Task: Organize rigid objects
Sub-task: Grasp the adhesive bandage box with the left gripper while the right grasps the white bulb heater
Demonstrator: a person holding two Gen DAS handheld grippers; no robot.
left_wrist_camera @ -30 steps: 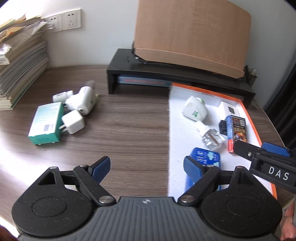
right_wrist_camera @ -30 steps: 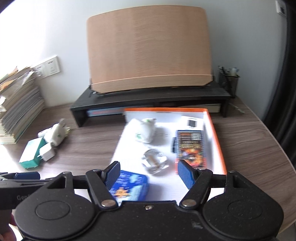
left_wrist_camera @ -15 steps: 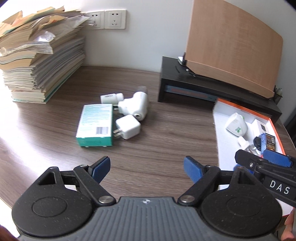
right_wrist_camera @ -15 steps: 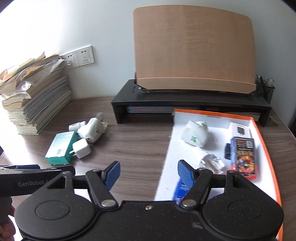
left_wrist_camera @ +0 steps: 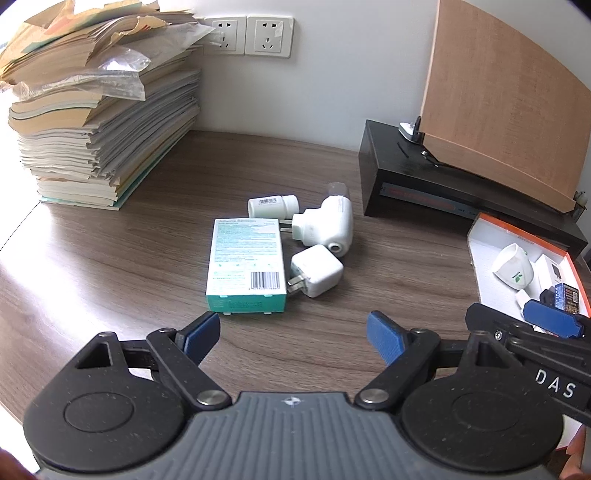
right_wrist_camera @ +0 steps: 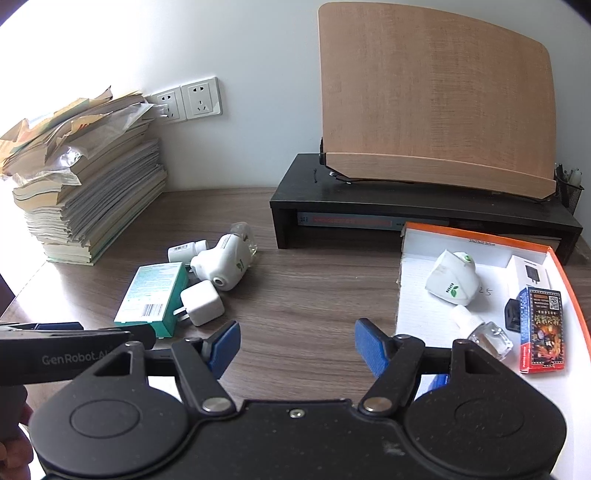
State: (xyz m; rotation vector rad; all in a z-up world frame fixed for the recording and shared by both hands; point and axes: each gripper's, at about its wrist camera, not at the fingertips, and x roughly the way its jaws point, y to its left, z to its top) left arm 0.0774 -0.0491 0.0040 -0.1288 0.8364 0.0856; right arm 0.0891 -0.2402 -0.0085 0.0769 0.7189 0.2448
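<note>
A green-and-white box lies on the wooden desk with a white square charger, a white plug-in device and a small white bottle beside it. My left gripper is open and empty, just short of the box. My right gripper is open and empty over bare desk, between this pile and the orange-rimmed tray. The tray holds a white device, a glass bottle, a colourful box and a white box.
A tall stack of books and papers stands at the back left. A black monitor riser with a wooden stand sits against the wall. A mesh pen cup is at the far right. Wall sockets are behind.
Both grippers have swung left, away from the tray and toward the pile of white chargers and the green box. The left gripper now sits close in front of the box. Both stay open.
</note>
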